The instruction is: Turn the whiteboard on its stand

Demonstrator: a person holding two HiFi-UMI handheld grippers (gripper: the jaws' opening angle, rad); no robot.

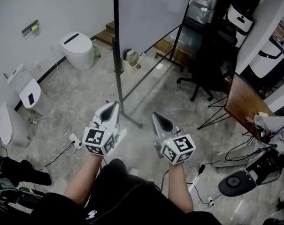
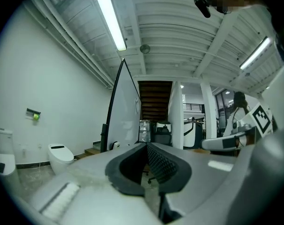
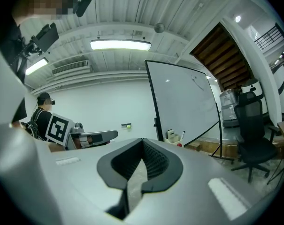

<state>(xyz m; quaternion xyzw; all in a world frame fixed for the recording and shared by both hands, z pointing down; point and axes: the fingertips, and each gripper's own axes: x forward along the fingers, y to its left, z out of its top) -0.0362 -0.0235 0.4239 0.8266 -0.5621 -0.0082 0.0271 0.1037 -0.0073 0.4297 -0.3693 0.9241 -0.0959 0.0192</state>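
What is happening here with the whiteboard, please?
A person stands in front of the whiteboard on its stand, holding the left gripper and the right gripper toward it. Both are shut and empty, and neither touches the board. The turn seems not yet begun.

Whiteboard (image 1: 149, 13) upright, black-framed stand (image 1: 117, 74), blank white face

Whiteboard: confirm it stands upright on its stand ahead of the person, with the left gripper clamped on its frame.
Not clamped. The whiteboard stands upright on its stand ahead of the person, but the left gripper is shut on nothing, short of the frame, as the left gripper view shows.
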